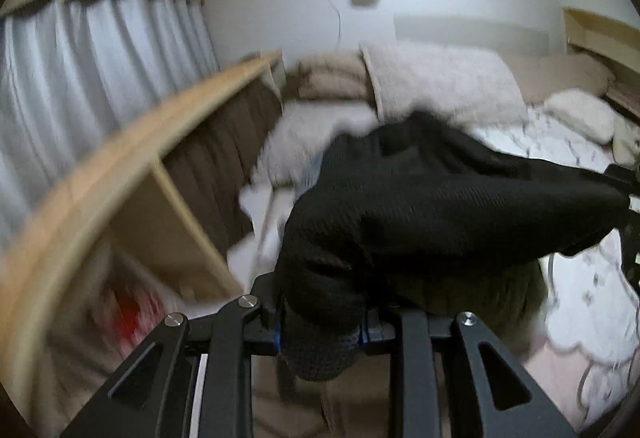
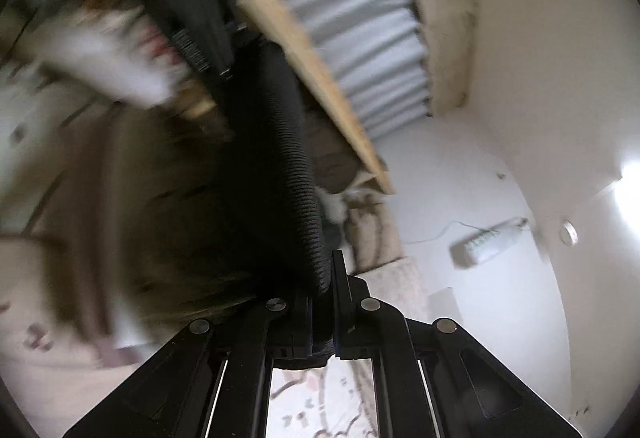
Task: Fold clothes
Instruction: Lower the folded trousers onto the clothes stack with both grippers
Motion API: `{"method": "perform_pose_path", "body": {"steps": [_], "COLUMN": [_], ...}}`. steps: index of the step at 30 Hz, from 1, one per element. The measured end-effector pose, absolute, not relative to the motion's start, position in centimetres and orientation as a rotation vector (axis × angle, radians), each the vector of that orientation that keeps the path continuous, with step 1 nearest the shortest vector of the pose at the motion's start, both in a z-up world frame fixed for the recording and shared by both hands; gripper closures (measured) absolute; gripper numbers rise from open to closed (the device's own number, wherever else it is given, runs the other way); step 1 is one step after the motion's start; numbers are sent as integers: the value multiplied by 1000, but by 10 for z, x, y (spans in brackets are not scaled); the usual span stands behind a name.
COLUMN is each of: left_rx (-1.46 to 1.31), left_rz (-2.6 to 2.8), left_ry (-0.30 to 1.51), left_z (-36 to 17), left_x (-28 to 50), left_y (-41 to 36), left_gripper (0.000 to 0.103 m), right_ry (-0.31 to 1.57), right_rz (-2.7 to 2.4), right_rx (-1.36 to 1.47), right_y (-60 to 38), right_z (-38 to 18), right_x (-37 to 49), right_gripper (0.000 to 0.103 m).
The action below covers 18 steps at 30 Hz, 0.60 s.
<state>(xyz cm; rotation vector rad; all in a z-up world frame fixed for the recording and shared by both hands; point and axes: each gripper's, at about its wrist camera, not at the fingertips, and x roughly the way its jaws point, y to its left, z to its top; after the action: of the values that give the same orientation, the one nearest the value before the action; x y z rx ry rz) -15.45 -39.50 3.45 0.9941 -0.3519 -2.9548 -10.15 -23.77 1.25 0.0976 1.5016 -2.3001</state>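
Note:
A black ribbed knit garment (image 1: 420,198) hangs stretched in the air between my two grippers, above the bed. My left gripper (image 1: 320,334) is shut on one bunched end of it; the fabric hides the fingertips. My right gripper (image 2: 322,318) is shut on the other end, and the garment's ribbed edge (image 2: 296,166) runs away from it as a taut band toward the left gripper (image 2: 208,34), seen blurred at the top. The right gripper shows at the right edge of the left wrist view (image 1: 624,178).
A wooden shelf unit (image 1: 132,174) with brown cloth fronts stands at the left before grey curtains (image 1: 100,58). Beige blankets and pillows (image 1: 436,78) lie on the patterned bed sheet (image 1: 552,134). A white power strip (image 2: 488,242) hangs on the wall. Both views are motion-blurred.

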Motion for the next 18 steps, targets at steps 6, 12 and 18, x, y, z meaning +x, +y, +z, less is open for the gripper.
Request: {"method": "perform_pose_path", "body": {"steps": [6, 12, 18], "left_rx": [997, 991, 1064], "left_rz": [-2921, -2928, -2982], "left_ry": [-340, -345, -246], "left_z": [-7, -4, 3], "left_x": [-145, -141, -96], "left_y": [-395, -403, -432], "left_gripper": [74, 45, 35], "right_ry": [1447, 1286, 798], "right_rz": [-2329, -2349, -2210], "right_rx": [267, 377, 602], "right_y": [-251, -247, -193], "right_z": [-34, -31, -11], "right_x": [-111, -121, -99], "right_gripper": [97, 93, 26]}}
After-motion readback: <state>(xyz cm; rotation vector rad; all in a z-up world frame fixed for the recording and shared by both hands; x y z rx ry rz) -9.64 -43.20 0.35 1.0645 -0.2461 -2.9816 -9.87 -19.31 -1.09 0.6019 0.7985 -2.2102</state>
